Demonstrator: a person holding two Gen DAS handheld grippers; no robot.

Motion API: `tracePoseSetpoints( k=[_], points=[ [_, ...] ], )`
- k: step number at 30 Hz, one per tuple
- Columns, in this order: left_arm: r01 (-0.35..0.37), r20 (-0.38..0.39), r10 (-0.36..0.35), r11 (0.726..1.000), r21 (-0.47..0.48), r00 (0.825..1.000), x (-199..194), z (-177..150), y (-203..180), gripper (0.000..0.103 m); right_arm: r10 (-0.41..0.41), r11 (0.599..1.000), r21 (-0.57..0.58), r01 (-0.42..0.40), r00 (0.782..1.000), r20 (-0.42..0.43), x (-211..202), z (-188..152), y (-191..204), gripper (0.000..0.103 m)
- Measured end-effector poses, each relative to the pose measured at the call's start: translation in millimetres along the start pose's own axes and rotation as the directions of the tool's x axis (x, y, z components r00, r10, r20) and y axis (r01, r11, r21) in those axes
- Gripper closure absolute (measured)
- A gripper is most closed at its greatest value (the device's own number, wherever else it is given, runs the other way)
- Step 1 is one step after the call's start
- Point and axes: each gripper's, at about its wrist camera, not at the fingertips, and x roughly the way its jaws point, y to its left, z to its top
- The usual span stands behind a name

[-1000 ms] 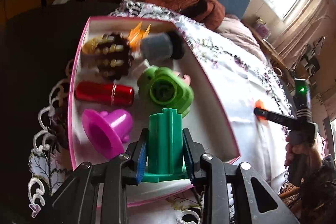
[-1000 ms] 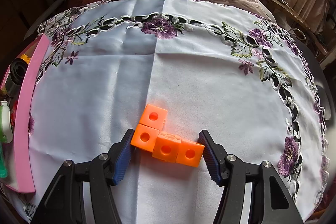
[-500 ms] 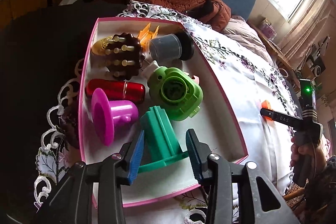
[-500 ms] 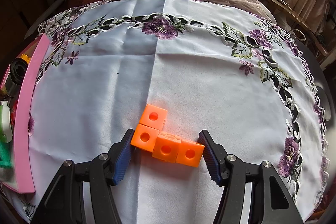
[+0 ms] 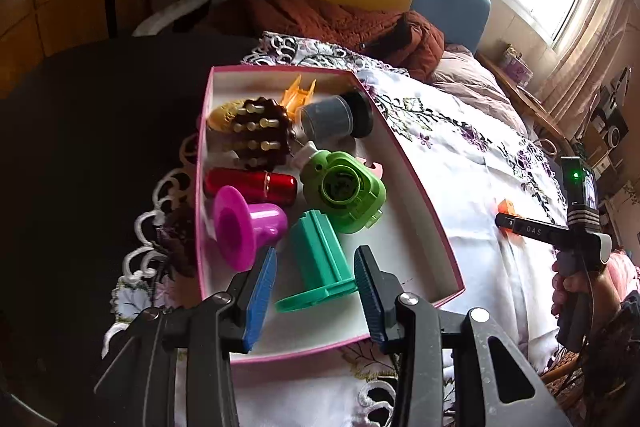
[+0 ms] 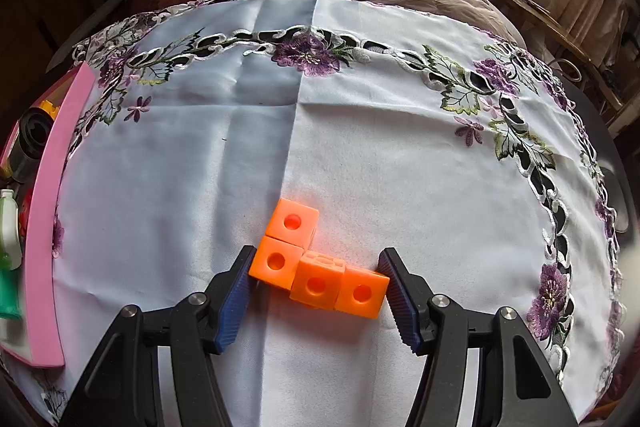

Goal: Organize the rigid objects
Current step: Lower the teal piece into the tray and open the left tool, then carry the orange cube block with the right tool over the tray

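Note:
A pink-rimmed box [image 5: 416,183] holds a teal ribbed piece [image 5: 316,263] lying tilted, a magenta cup [image 5: 244,223], a red cylinder [image 5: 252,183], a green round toy [image 5: 344,187], a brown studded piece [image 5: 260,135] and a grey cup [image 5: 328,119]. My left gripper [image 5: 316,287] is open above the box's near end, its pads apart from the teal piece. My right gripper [image 6: 316,287] is open around an orange L-shaped block of cubes [image 6: 316,263] on the white cloth, pads at each end of it. The block shows far off in the left wrist view [image 5: 506,207].
The embroidered white tablecloth [image 6: 360,127] covers a round table. The box's pink wall [image 6: 44,227] stands at the left of the right wrist view. A brown blanket [image 5: 340,23] and a sofa lie beyond the table. The right gripper's handle and the hand [image 5: 576,259] are at the table's right.
My left gripper opened and let go of the teal piece, which tipped over in the box; the gripper drew back and up. The right gripper and the orange block have not moved.

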Motion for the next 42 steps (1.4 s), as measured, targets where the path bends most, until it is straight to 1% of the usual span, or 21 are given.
tracePoseSetpoints(
  k=[10,25,27,33,35,39,42],
  points=[
    [-0.039,0.018,0.039,0.999,-0.005,0.999,-11,-5,6,0.062,-0.012,1.0,-0.019,0.012,1.0,0.011,-1,-1,2,0.041],
    [-0.052,0.031,0.052,0.999,-0.013,0.998,-18,-10,14,0.062,-0.039,0.998,-0.042,0.04,0.999,0.03,-4,-1,6,0.041],
    [-0.053,0.03,0.053,0.999,-0.015,0.998,-18,-10,15,0.062,-0.031,0.999,-0.042,0.033,0.999,0.032,-5,-1,7,0.041],
    [-0.053,0.026,0.054,0.998,-0.031,0.998,-18,-11,21,0.062,0.036,0.996,-0.082,-0.029,0.996,0.086,-26,-4,30,0.041],
    [-0.057,0.025,0.058,0.998,-0.036,0.998,-17,-11,23,0.062,0.078,0.993,-0.1,-0.068,0.992,0.101,-34,-6,40,0.041],
    [-0.063,0.023,0.064,0.997,-0.046,0.998,-18,-12,28,0.062,0.165,0.976,-0.164,-0.142,0.977,0.132,-55,-9,68,0.041],
    [-0.068,0.025,0.069,0.996,-0.058,0.997,-19,-13,33,0.062,0.244,0.948,-0.248,-0.202,0.958,0.152,-75,-10,98,0.041]
  ],
)
